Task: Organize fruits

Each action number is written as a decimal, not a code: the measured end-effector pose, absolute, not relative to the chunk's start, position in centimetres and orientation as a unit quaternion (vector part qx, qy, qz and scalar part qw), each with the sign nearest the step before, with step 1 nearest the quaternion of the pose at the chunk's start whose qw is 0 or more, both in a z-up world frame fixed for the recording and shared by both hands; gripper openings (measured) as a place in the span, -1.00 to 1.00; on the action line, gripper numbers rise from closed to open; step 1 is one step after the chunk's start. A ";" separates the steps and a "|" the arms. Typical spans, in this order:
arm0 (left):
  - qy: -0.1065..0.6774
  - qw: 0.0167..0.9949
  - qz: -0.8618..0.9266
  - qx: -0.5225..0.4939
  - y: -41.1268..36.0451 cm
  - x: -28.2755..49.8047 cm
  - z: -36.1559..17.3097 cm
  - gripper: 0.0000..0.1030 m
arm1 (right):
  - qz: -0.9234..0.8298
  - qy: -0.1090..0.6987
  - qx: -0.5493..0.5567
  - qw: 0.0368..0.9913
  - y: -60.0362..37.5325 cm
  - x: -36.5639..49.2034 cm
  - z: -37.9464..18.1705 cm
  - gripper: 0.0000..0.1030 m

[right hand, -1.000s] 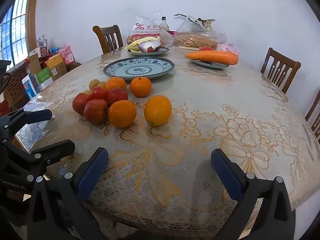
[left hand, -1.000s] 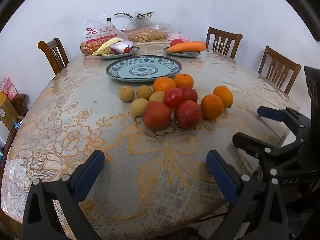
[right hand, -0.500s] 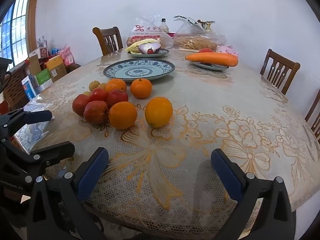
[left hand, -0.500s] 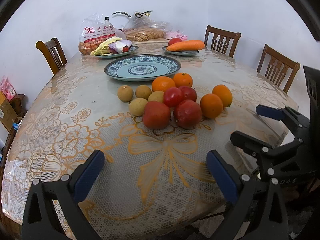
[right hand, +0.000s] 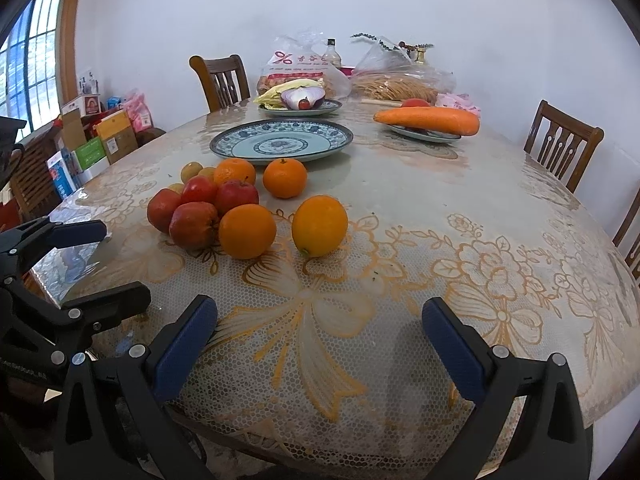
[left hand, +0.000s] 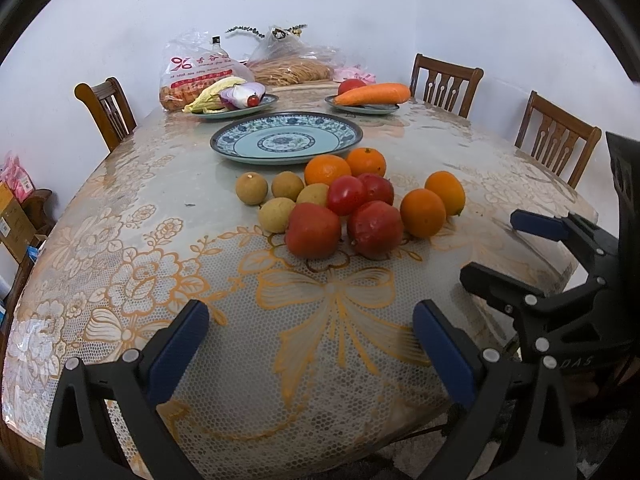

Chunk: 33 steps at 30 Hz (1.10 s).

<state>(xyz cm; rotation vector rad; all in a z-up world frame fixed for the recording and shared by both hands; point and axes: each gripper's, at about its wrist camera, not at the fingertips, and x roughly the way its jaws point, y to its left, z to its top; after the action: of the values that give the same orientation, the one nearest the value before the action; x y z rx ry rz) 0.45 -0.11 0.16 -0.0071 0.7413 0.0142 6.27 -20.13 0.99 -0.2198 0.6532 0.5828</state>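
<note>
Both grippers creep closer, nothing picked yet.
Left view: left gripper (left hand: 310,338) spread wide, empty, fruit pile (left hand: 348,204) looming nearer before the empty plate (left hand: 286,137). Right view: right gripper (right hand: 320,340) also released (barely moved), nearest orange (right hand: 319,225) ahead.

Plain white walls (right hand: 400,8), wooden dining chairs (left hand: 444,80), lace-patterned table (right hand: 500,208), barred window (right hand: 30,60), stacked boxes (right hand: 96,140)
</note>
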 end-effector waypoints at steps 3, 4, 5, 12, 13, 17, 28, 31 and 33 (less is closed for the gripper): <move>0.363 0.932 0.007 -0.005 -0.1 0.5 0.2 0.99 | 0.283 0.312 -0.107 0.900 -20.1 6.3 1.0 1.00; 0.362 0.932 0.007 -0.005 -0.1 0.5 0.2 0.99 | 0.284 0.312 -0.107 0.900 -20.1 6.3 1.0 1.00; 0.361 0.933 0.008 -0.006 -0.1 0.5 0.1 0.99 | 0.285 0.313 -0.108 0.899 -20.1 6.4 1.0 1.00; 0.353 0.935 0.009 -0.006 -0.2 0.3 0.0 0.99 | 0.286 0.316 -0.108 0.898 -20.1 6.6 1.0 1.00; 0.354 0.935 0.008 -0.006 -0.1 0.3 0.0 0.99 | 0.286 0.316 -0.108 0.898 -20.1 6.6 1.0 1.00; 0.355 0.935 0.007 -0.005 -0.1 0.3 0.0 0.99 | 0.285 0.315 -0.108 0.899 -20.0 6.6 1.0 1.00; 0.359 0.933 0.010 -0.005 -0.2 0.5 0.2 0.99 | 0.290 0.318 -0.112 0.896 -19.8 6.7 0.9 1.00; 0.362 0.932 0.010 -0.006 -0.2 0.6 0.2 0.99 | 0.293 0.321 -0.114 0.893 -19.7 6.8 1.0 1.00; 0.362 0.932 0.010 -0.006 -0.2 0.6 0.1 0.99 | 0.294 0.322 -0.115 0.893 -19.7 6.9 1.0 1.00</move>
<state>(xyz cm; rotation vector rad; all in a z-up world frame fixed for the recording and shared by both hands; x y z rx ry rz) 0.64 -0.17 0.14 -0.0121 0.7419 0.0207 6.86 -19.67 0.99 -0.2378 0.6680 0.6102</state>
